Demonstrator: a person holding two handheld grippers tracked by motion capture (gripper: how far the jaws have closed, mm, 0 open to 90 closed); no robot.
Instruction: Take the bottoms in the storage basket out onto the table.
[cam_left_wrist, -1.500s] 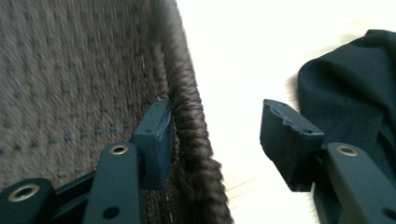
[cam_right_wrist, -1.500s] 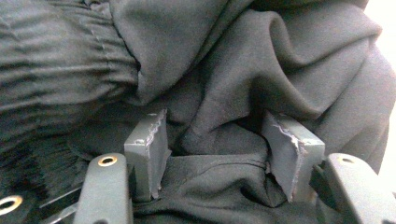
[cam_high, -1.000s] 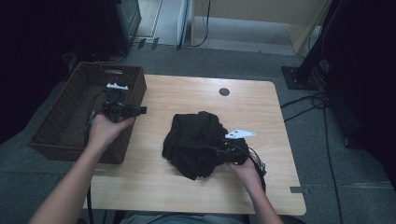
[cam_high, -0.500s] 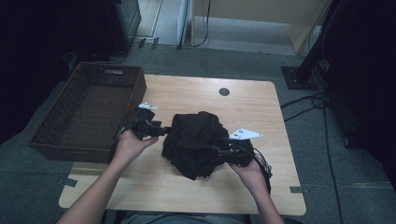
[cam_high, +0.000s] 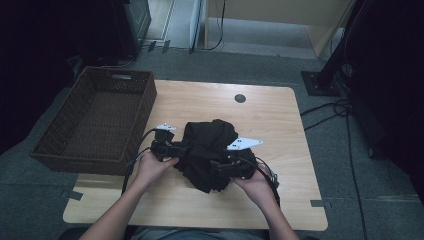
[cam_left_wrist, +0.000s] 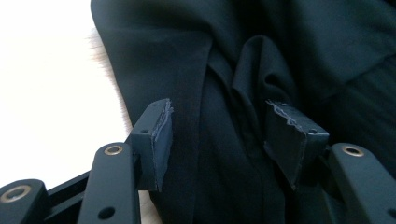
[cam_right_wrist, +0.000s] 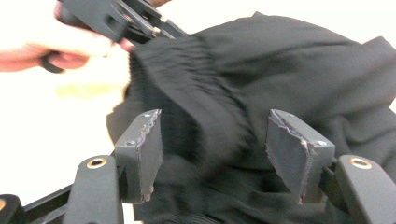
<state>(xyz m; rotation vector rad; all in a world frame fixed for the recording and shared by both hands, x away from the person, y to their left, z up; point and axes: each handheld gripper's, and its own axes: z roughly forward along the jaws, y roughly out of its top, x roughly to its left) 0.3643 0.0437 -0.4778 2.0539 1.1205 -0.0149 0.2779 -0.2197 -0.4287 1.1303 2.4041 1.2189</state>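
A crumpled black garment (cam_high: 210, 150) lies in a heap at the middle of the wooden table (cam_high: 280, 115). My left gripper (cam_high: 174, 149) is at its left edge; in the left gripper view (cam_left_wrist: 219, 135) the jaws stand apart around a fold of the black cloth (cam_left_wrist: 224, 93), having just closed a little, and the pads (cam_left_wrist: 156, 140) do not press it. My right gripper (cam_high: 225, 165) is at the heap's near right side. Its jaws (cam_right_wrist: 215, 149) have just been opening, with bunched cloth (cam_right_wrist: 201, 116) loose between them. The left gripper (cam_right_wrist: 126, 21) also appears far off in the right gripper view.
A dark wicker basket (cam_high: 95, 120) stands on the table's left side, overhanging the edge. A round cable hole (cam_high: 240, 98) sits at the table's far side. Cables (cam_high: 335, 110) run over the floor at the right. Bare tabletop lies beyond and to the right of the garment.
My left hand has come from over the basket, rightward and down, to the garment's left edge. The right hand has shifted slightly at the garment's near right side.
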